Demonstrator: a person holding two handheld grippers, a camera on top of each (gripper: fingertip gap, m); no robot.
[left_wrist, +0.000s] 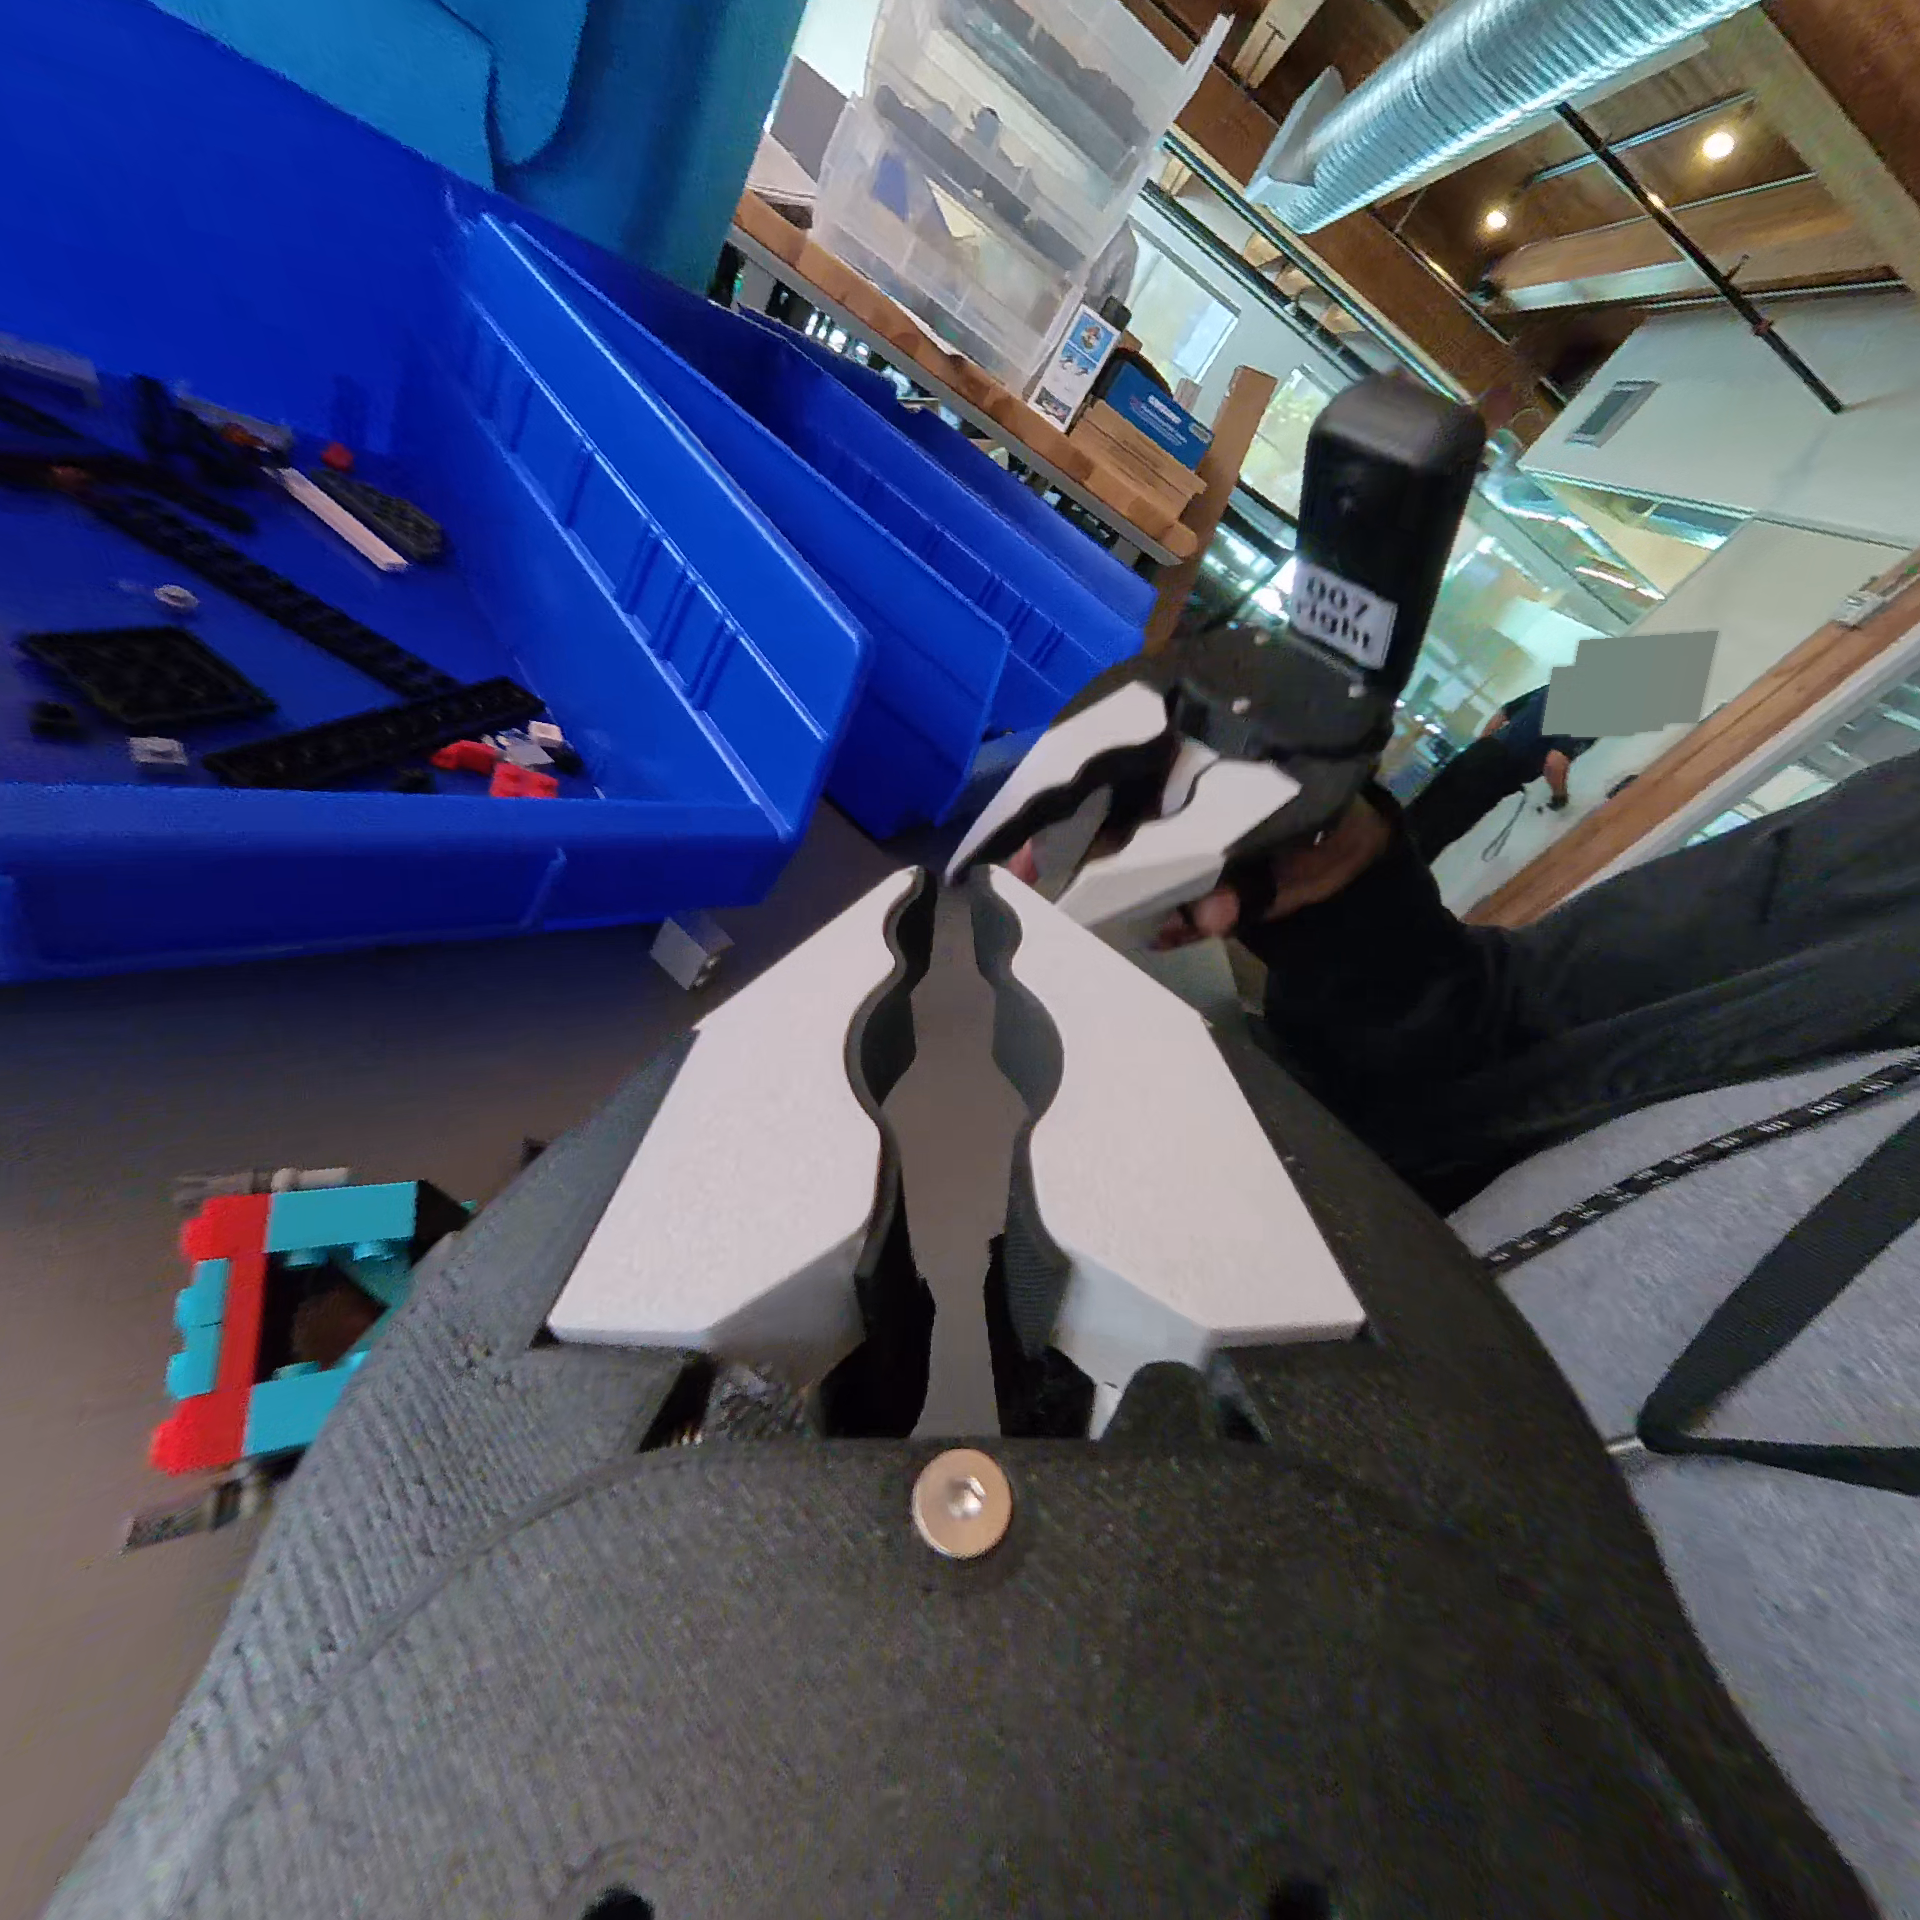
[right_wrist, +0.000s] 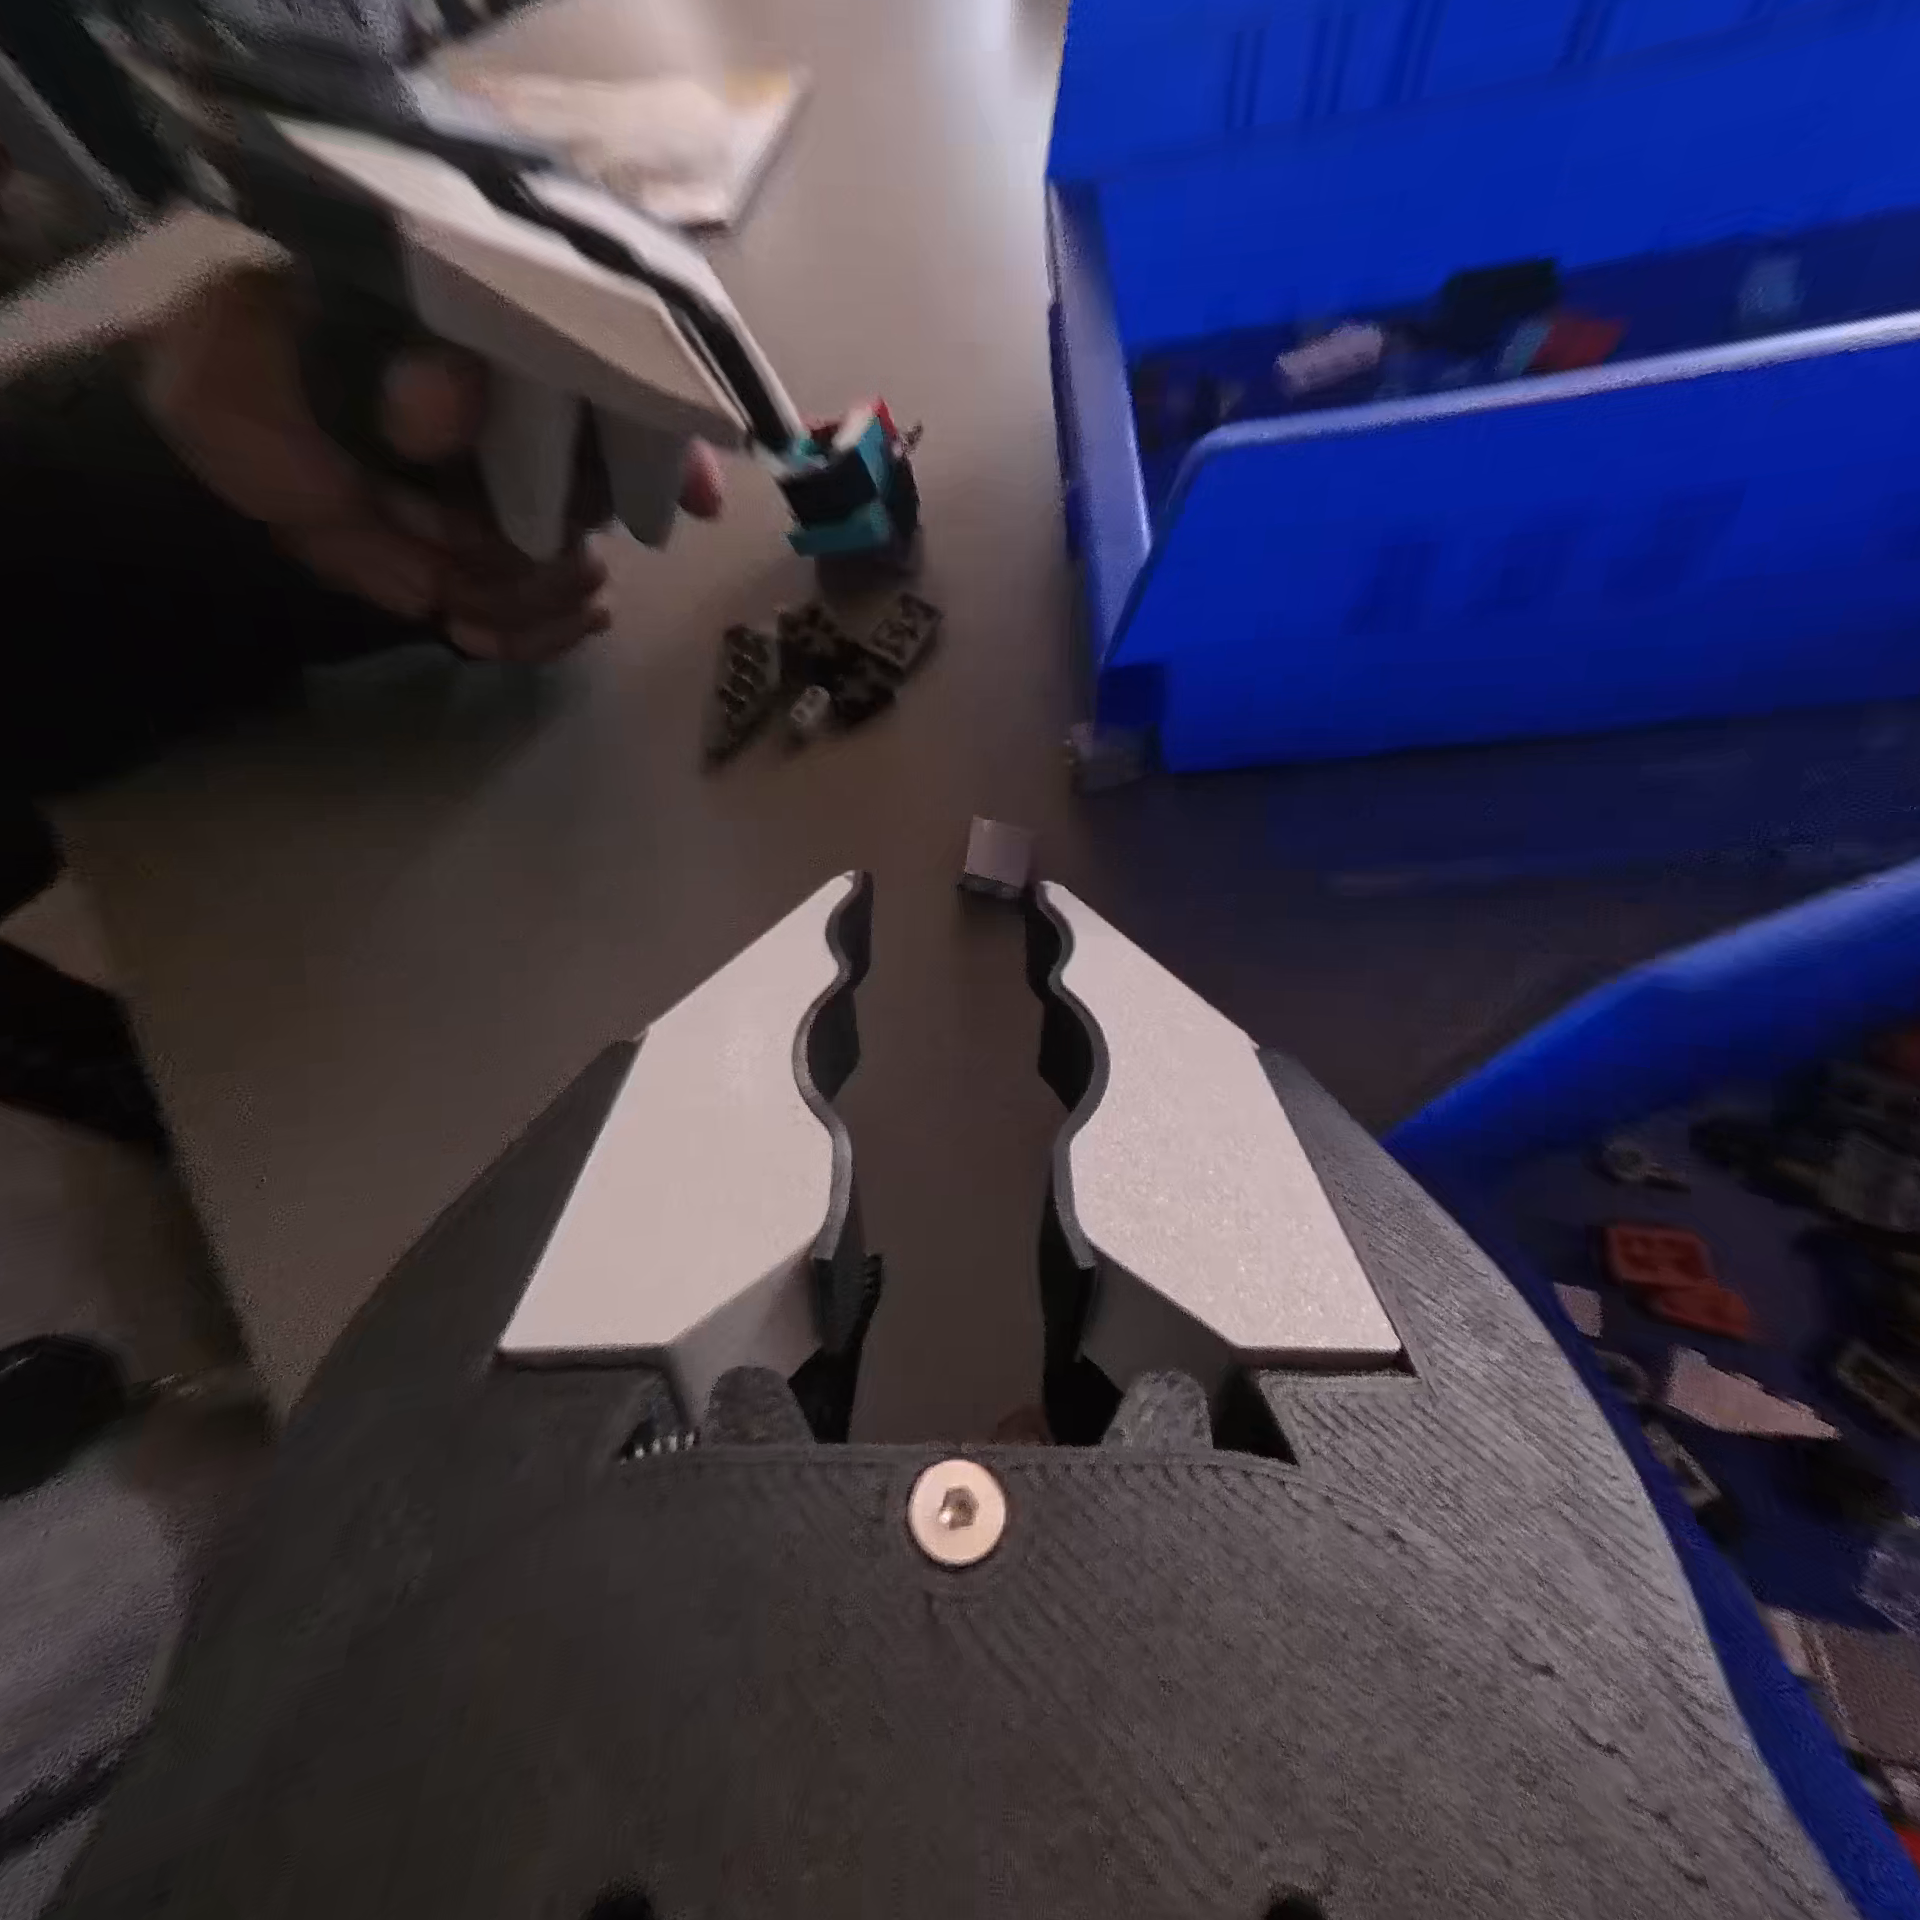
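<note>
My left gripper (left_wrist: 951, 883) is shut with only a thin slit between its pads and holds nothing. It hovers over the grey table. A small build of teal and red bricks (left_wrist: 281, 1320) stands on the table below and left of it. In the right wrist view the left gripper (right_wrist: 764, 442) has its tip right by that build (right_wrist: 847, 499); I cannot tell whether they touch. My right gripper (right_wrist: 951, 883) is open and empty, low over the table. A small grey brick (right_wrist: 997, 857) lies just past its right fingertip. In the left wrist view the right gripper (left_wrist: 1029, 868) points at my left fingertips.
Blue bins (left_wrist: 623, 644) with black plates and small red and white pieces stand beside the work spot; they also show in the right wrist view (right_wrist: 1455, 582). A heap of black plates (right_wrist: 821, 665) and another grey piece (right_wrist: 1112, 748) lie on the table. A person's dark-clad legs (left_wrist: 1662, 935) are at the right. Left tips to right tips: about 9 centimeters. About 5 centimeters separates my right fingertips from the small grey brick (right_wrist: 997, 857).
</note>
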